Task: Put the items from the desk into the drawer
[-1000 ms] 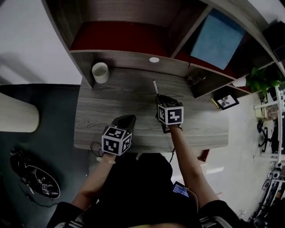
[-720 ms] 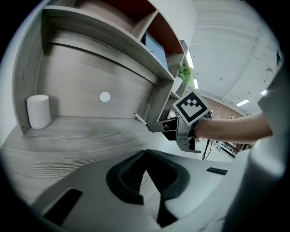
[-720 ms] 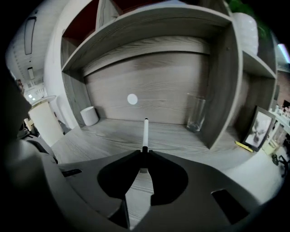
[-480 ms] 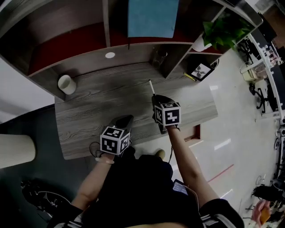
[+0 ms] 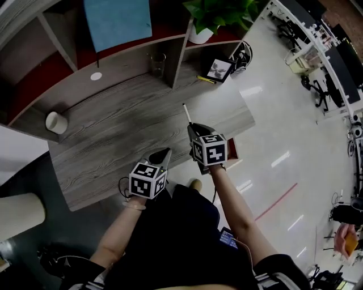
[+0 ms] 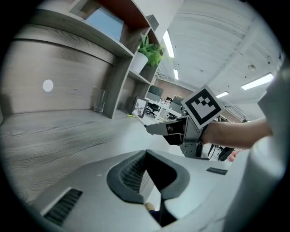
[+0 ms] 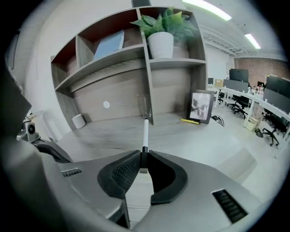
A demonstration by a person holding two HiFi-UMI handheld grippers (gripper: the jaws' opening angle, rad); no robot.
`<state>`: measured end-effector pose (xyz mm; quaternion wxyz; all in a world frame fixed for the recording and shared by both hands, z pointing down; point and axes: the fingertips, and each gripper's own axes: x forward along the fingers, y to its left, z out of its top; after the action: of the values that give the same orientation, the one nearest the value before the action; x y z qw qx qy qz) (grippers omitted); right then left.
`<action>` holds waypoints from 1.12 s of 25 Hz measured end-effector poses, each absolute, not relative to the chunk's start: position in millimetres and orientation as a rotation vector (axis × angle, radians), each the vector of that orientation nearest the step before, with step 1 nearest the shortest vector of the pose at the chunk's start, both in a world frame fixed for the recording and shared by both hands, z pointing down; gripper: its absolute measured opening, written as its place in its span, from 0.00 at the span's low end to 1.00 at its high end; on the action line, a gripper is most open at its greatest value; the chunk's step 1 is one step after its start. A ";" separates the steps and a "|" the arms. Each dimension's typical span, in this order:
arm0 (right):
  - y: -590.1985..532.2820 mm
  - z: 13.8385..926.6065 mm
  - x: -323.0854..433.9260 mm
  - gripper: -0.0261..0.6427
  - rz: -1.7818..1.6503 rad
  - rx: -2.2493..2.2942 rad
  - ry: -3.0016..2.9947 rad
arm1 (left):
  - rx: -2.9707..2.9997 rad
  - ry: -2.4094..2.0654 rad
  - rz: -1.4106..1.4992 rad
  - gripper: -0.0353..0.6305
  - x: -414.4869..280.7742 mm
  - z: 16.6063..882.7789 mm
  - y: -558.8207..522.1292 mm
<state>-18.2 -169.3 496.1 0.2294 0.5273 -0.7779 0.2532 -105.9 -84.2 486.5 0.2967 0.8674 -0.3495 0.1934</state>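
Note:
A thin white pen (image 5: 185, 112) sticks out forward from my right gripper (image 5: 190, 127), which is shut on its dark end. The right gripper view has the pen (image 7: 145, 131) rising from between the closed pads (image 7: 129, 170) toward the shelves. This gripper hangs over the front right part of the grey wooden desk (image 5: 113, 136). My left gripper (image 5: 164, 153) is at the desk's front edge, jaws shut with nothing in them (image 6: 145, 153). From the left gripper view, the right gripper (image 6: 156, 128) and the pen (image 6: 139, 119) show to the right.
A white cup (image 5: 56, 122) stands at the desk's back left, a glass (image 5: 158, 61) by a shelf upright. A picture frame (image 5: 218, 69) and a yellow pencil (image 5: 205, 80) sit at the back right. Shelves hold a potted plant (image 5: 212, 14) and a blue folder (image 5: 117, 22).
Both grippers have swung to the right along the desk's front edge, and the view has turned with them. The pen stays clamped in the right gripper; the left one stays closed.

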 end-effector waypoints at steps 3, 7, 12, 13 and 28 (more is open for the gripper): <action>-155.8 495.4 3.7 0.14 0.700 1.478 -2.137 | 2.303 -0.915 0.531 0.09 -87.8 488.3 -75.6; -135.5 501.7 33.3 0.14 0.714 1.503 -2.109 | 2.310 -0.899 0.553 0.09 -63.3 489.8 -65.9; -116.8 510.6 74.1 0.14 0.754 1.560 -2.087 | 2.323 -0.884 0.592 0.09 -34.7 494.3 -54.2; -112.9 512.1 82.3 0.14 0.764 1.573 -2.083 | 2.325 -0.882 0.599 0.09 -29.4 495.1 -52.2; -48.0 549.3 189.6 0.14 0.852 1.641 -2.019 | 2.353 -0.827 0.625 0.09 72.8 509.4 -23.6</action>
<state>189.6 -48.0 549.3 0.2005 0.5874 -0.7224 0.3049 72.8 -23.6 509.4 0.2814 0.8782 -0.3087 0.2332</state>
